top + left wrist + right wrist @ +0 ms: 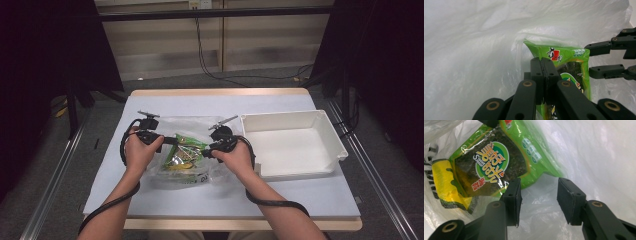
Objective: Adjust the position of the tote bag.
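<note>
Left gripper view: left gripper (544, 75) clamps the green seaweed packet (571, 62) at its 6 o'clock edge; right gripper (539, 195) gapes, so the clear plastic bag (474, 50) may drag along.

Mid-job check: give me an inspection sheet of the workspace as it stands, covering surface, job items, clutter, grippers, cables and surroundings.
Surface: table under a pale cover, wooden edge showing at front and back.
Job's things: clear plastic bag lying at the middle; green snack packet partly inside its mouth; a yellow packet lies beside it in the bag.
Clutter: white bin at the right, nothing seen inside.
Grippers: left gripper shut on the green snack packet; right gripper open, no pad touching the packet, only bag film between the jaws.
Cables: a black cable trails from each gripper along the forearm.
Surroundings: black wire on the floor beyond the table, dark curtains at both sides.
</note>
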